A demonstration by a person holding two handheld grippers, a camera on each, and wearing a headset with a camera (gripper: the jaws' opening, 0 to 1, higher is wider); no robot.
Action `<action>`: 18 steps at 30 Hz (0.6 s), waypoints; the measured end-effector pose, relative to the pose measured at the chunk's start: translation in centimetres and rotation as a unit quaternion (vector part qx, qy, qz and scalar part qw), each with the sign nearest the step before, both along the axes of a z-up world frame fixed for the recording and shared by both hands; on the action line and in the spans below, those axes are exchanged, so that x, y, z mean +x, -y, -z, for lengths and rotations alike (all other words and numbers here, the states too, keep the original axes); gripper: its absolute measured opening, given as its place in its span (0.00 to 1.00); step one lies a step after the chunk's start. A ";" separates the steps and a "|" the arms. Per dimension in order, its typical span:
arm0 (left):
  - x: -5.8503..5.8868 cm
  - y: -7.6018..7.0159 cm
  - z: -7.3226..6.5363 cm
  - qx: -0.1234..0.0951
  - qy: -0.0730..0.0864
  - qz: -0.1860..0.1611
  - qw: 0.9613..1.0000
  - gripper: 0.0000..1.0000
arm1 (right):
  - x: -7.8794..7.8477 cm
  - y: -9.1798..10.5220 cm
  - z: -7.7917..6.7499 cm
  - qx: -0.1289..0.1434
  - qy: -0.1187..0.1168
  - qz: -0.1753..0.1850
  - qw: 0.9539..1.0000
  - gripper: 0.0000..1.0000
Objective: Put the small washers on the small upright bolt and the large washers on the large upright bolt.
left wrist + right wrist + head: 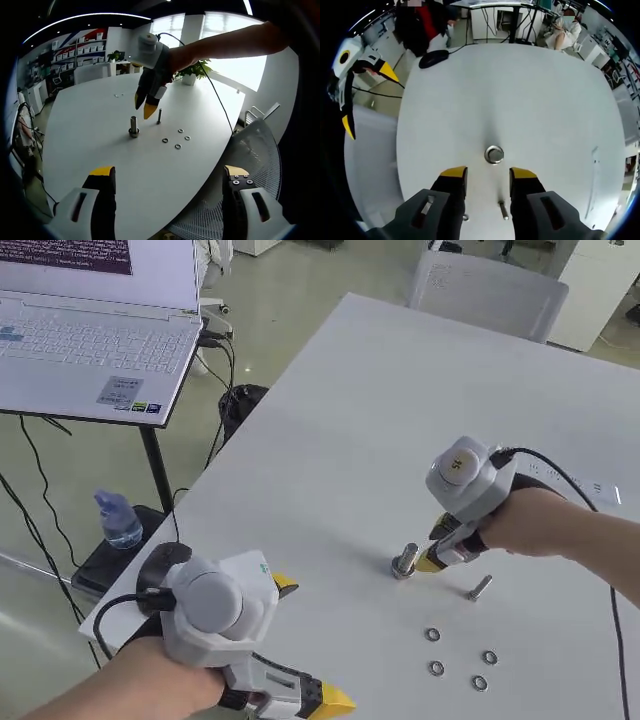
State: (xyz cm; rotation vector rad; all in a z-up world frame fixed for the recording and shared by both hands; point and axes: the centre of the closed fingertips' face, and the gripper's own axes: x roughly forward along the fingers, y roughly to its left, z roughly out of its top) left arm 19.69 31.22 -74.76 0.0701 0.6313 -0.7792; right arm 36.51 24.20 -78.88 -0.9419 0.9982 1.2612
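Progress report: basically zero so far. All four washers [432,634] are lying flat and loose on the white table [380,400], in a little cluster on my side of the bolts, and none of them is on a bolt. Honestly I can't tell the small ones from the large ones here, they all look about the same.

The large bolt [405,562] stands upright with a bare shaft. The small bolt [480,587] is near it, also with nothing on it as far as I can make out. There's no tray or dish in play. The bolts are the only things meant to hold anything.

My right gripper [488,173] hangs with its tips just beside the large bolt, jaws parted a moderate way, nothing in them. My left gripper [169,172] is well apart from the parts, jaws spread wide, nothing in them either. So the whole job is left, every washer.
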 end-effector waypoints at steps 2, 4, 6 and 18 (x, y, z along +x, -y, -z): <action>0.1 0.2 -0.1 0.000 0.001 0.002 1.000 0.88 | -0.2 0.3 0.0 -0.004 0.000 -0.002 1.000 0.35; 0.1 0.3 -0.1 0.001 0.003 0.003 1.000 0.88 | -0.3 0.8 0.0 -0.006 0.000 -0.002 1.000 0.35; 0.2 0.6 -0.2 -0.001 0.004 0.003 1.000 0.88 | -0.3 1.1 0.0 -0.006 -0.001 -0.004 1.000 0.34; 0.0 1.2 -0.2 0.000 0.004 0.006 1.000 0.88 | -1.8 3.5 1.0 0.016 -0.006 0.014 1.000 0.34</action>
